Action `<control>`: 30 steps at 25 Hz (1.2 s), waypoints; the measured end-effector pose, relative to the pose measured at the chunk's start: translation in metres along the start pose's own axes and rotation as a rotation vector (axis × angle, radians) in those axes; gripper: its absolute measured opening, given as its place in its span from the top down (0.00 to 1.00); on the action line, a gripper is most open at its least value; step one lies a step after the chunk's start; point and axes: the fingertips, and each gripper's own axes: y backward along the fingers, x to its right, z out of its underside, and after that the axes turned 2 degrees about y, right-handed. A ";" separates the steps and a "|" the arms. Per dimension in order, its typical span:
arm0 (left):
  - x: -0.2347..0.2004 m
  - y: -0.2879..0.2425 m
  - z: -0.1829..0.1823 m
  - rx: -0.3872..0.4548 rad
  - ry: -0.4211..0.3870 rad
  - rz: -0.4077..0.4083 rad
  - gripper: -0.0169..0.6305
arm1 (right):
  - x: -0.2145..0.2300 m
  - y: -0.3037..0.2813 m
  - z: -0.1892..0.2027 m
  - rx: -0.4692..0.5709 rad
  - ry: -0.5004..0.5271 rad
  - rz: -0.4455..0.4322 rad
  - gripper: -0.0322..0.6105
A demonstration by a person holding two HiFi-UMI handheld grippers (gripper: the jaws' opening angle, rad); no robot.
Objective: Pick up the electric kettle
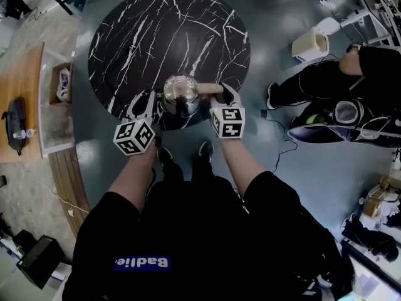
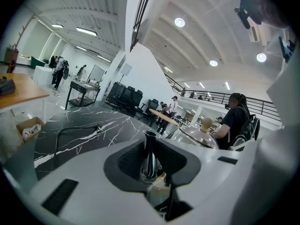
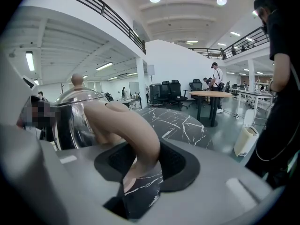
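Tabletop (image 1: 125, 36) first: one round slab of black marble with white veins, most of its room lying beyond the kettle. I count one steel electric kettle (image 1: 180, 93), right at the near rim, its lid on, so I cannot see what it holds. One black cord (image 2: 70, 130) trails across the marble to its left. Two grippers flank the kettle. My right gripper (image 1: 223, 90) pinches the one beige handle (image 3: 126, 125); my left gripper (image 1: 148, 98) pinches the slim spout (image 2: 150, 149).
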 end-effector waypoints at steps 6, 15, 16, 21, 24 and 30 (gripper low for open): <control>0.009 0.009 -0.009 0.014 0.003 0.012 0.84 | -0.002 0.010 -0.008 0.013 -0.009 -0.006 0.73; 0.022 0.026 -0.020 0.011 -0.005 0.025 0.84 | -0.008 0.029 -0.018 0.023 -0.007 -0.014 0.73; 0.024 0.028 -0.022 0.012 -0.004 0.028 0.84 | -0.008 0.032 -0.019 0.027 -0.007 -0.014 0.73; 0.033 0.038 -0.031 0.019 0.003 0.038 0.84 | -0.012 0.044 -0.028 0.043 -0.009 -0.023 0.73; 0.039 0.043 -0.036 0.020 0.000 0.050 0.84 | -0.013 0.051 -0.032 0.053 -0.009 -0.028 0.74; 0.050 0.051 -0.045 0.040 -0.005 0.066 0.84 | -0.013 0.063 -0.040 0.075 -0.021 -0.031 0.73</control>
